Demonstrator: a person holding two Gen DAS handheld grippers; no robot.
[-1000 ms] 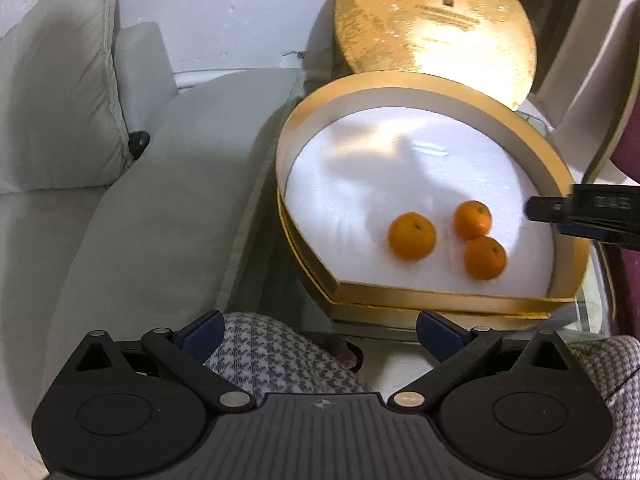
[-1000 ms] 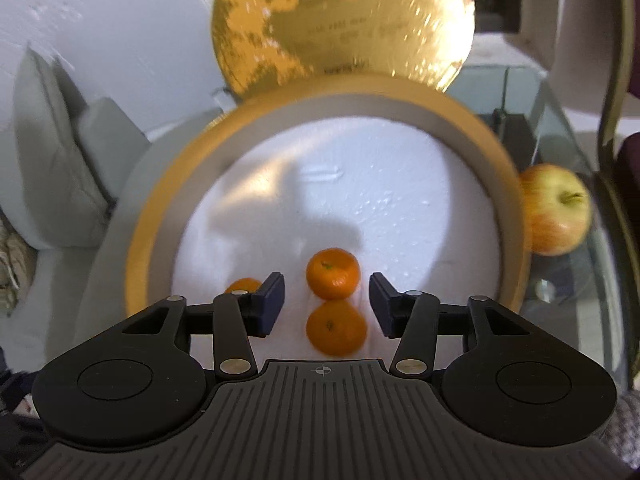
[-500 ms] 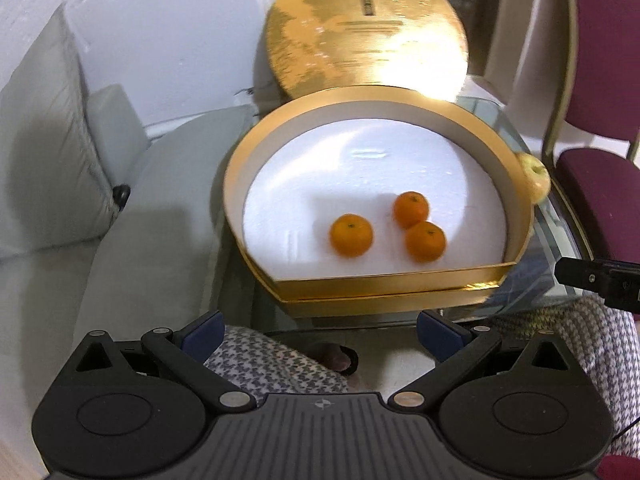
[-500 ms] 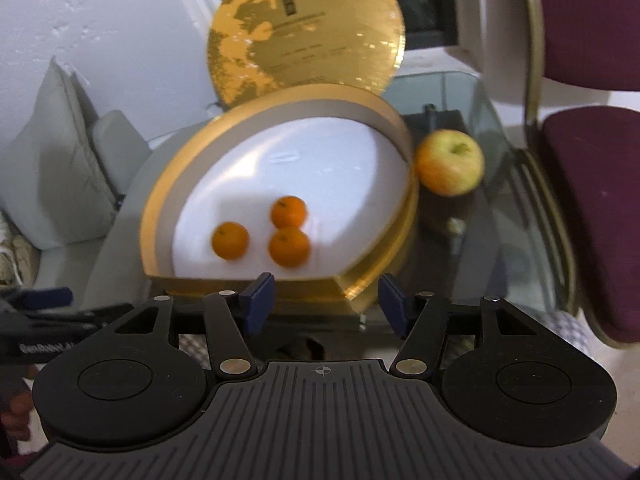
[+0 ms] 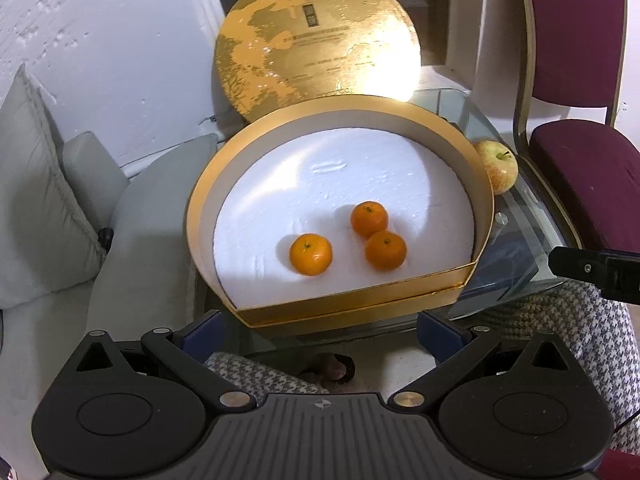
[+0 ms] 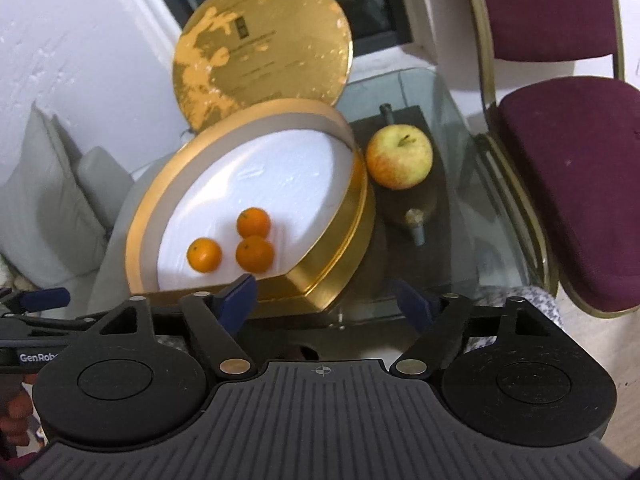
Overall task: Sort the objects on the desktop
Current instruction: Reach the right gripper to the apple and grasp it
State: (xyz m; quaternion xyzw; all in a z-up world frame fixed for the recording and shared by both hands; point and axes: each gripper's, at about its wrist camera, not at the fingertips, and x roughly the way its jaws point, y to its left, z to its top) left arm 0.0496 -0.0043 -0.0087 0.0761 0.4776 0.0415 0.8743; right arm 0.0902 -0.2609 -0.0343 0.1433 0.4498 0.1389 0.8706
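At the near edge of the glass-topped surface (image 6: 480, 216), both claws hang over a lap in houndstooth fabric (image 5: 560, 320). The left claw (image 5: 320, 326) stands wide open with nothing between its blue-padded fingers (image 5: 200, 330). The right claw (image 6: 330, 294) is likewise open and empty; its jaws have just been opening. Just beyond them lies a shallow gold cardboard box with a white foam floor (image 5: 360, 300), its flat side nearest. Three small orange mandarins (image 5: 311, 254) rest on the foam in the near half: one alone to the left, two touching each other to its right. A yellow-red apple (image 6: 400, 156) sits on the glass just beside the box's right wall, outside it. Behind the box, its round gold lid (image 5: 316, 40) leans upright against the white wall. To the left is a grey cushioned sofa (image 5: 140, 220); to the right, a maroon upholstered chair with a gilt frame (image 6: 572, 168).
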